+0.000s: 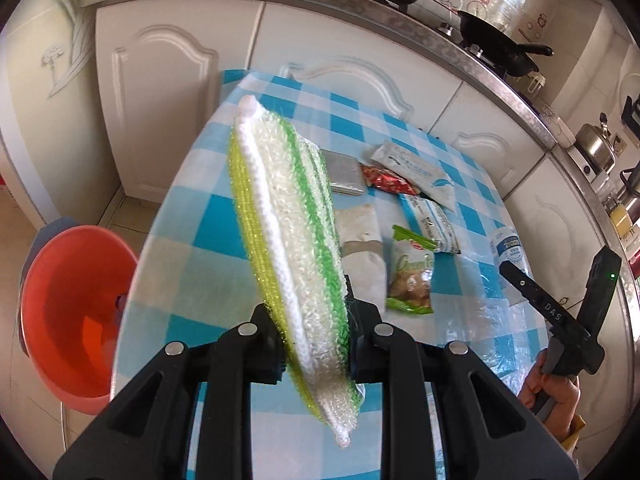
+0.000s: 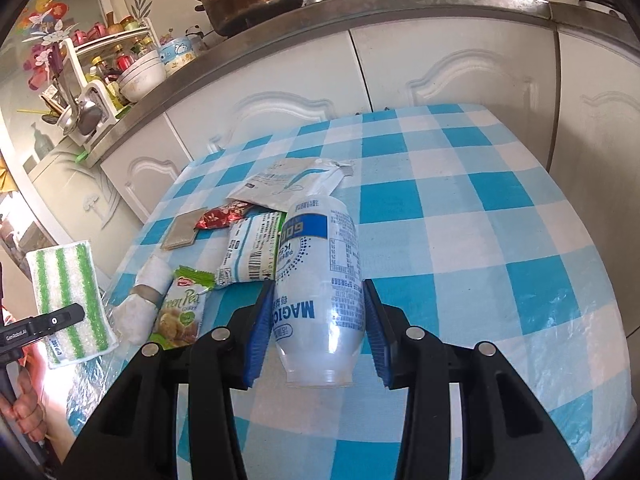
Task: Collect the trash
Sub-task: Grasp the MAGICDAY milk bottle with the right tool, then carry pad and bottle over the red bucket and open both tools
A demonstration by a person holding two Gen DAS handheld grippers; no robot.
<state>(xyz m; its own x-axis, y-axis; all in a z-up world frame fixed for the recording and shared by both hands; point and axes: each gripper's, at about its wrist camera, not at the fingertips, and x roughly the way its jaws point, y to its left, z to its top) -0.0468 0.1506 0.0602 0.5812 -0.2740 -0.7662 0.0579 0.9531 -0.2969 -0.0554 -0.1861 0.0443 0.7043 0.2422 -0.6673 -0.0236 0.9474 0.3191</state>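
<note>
The left claw (image 1: 316,344) is squeezing a fluffy cloth (image 1: 292,256) with green, white and yellow stripes. The cloth is sticking up above the worktop (image 1: 200,248), which is wearing a blue and white checked cover. An orange bin (image 1: 72,316) is sitting on the floor just beside the worktop.

The right claw (image 2: 318,332) is sitting wide around a see-through plastic bottle (image 2: 320,296) that is lying on its side on the worktop. Its blue pads (image 2: 258,332) are right next to the bottle, but I cannot tell if they are pinching it.

Beside the bottle, a pile of trash is lying on the worktop: a green snack bag (image 2: 180,312), a white packet with a barcode (image 2: 248,252), a red wrapper (image 2: 224,216), a flat white pouch (image 2: 288,184), a grey pad (image 2: 182,232) and a crumpled white wrapper (image 2: 140,304).
</note>
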